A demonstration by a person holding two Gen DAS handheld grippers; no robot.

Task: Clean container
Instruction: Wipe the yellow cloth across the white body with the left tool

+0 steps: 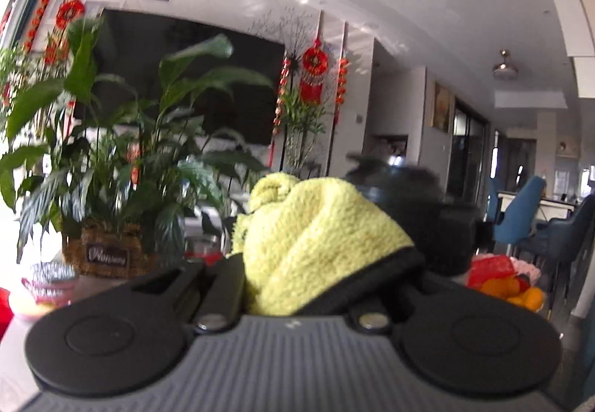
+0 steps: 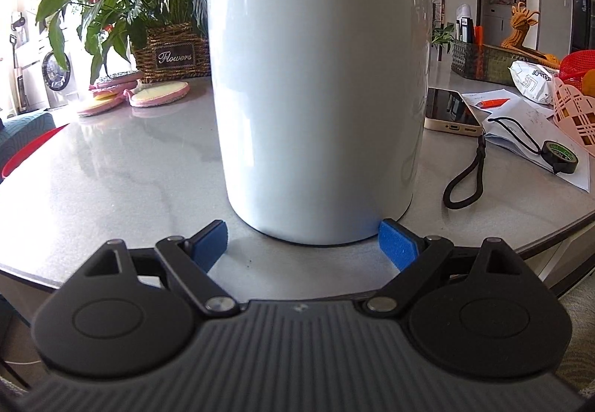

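The left tool (image 1: 319,263) pinches a fluffy yellow-green cloth (image 1: 312,237), the right tool (image 2: 303,244) stands spread around the tall white glossy container (image 2: 319,77) on the grey worktop (image 2: 111,170), so wiping probably comes next.

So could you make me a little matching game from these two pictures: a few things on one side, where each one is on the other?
Things:
1. yellow cloth
2. white container
3. phone
4. roll of black tape

Places:
A. lying on the papers at the far right
B. flat on the table, just right of the tall vessel
C. clamped in the left gripper's jaws
D. upright on the table, in front of the wide-spread blue pads

Pairs: 1-C, 2-D, 3-B, 4-A
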